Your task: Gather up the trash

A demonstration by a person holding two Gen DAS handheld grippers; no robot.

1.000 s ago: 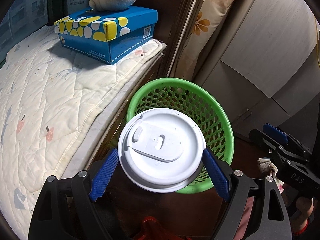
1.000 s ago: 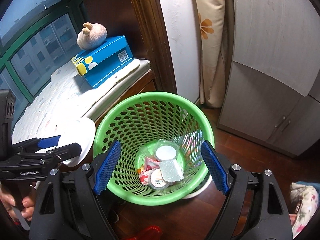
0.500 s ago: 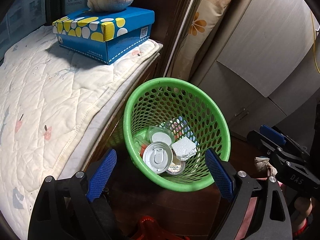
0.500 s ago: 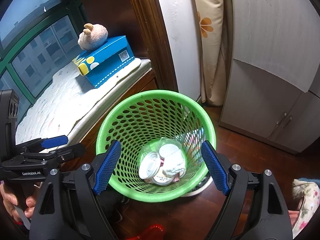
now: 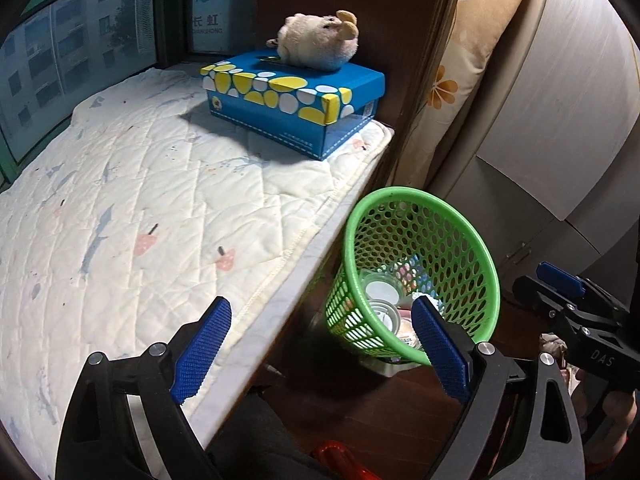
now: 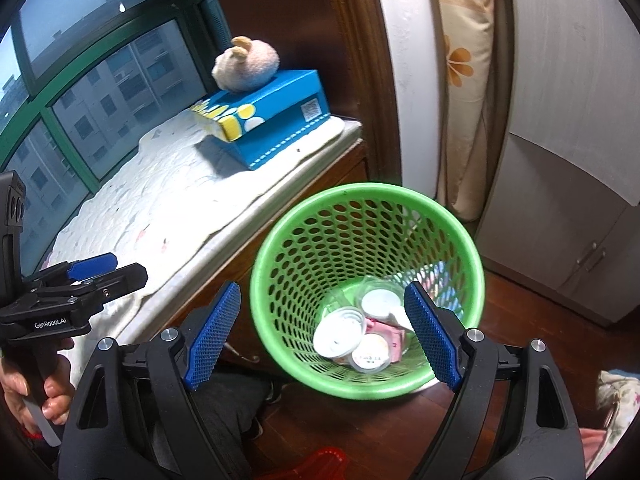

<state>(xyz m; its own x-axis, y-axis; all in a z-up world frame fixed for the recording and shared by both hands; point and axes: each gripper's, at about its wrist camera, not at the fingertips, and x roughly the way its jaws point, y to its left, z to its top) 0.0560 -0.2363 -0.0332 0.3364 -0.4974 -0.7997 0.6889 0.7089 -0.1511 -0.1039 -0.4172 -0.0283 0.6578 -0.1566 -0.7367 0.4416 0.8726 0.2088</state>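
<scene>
A green mesh basket (image 5: pixel 400 193) (image 6: pixel 360 191) stands on the wooden floor beside the padded window seat. In it lie a white lidded cup (image 6: pixel 339 334) (image 5: pixel 385 315), other round white lids (image 6: pixel 380 300) and a pink wrapper (image 6: pixel 387 332). My left gripper (image 5: pixel 320 308) (image 6: pixel 108 268) is open and empty, above the seat's edge to the left of the basket. My right gripper (image 6: pixel 323 292) (image 5: pixel 560 284) hovers over the basket's near rim. Its jaws are opening with nothing between them.
A blue box with yellow and white spots (image 5: pixel 296 100) carries a plush toy (image 5: pixel 320 42) on the quilted pad (image 5: pixel 140 220). A flowered curtain (image 6: pixel 464 80) and pale cabinet doors (image 6: pixel 560 220) stand behind the basket. A red object (image 5: pixel 336 456) lies on the floor below.
The white lidded cup left my left gripper and fell into the basket. My left gripper then swung left and up over the seat's edge. The right gripper drew back slightly.
</scene>
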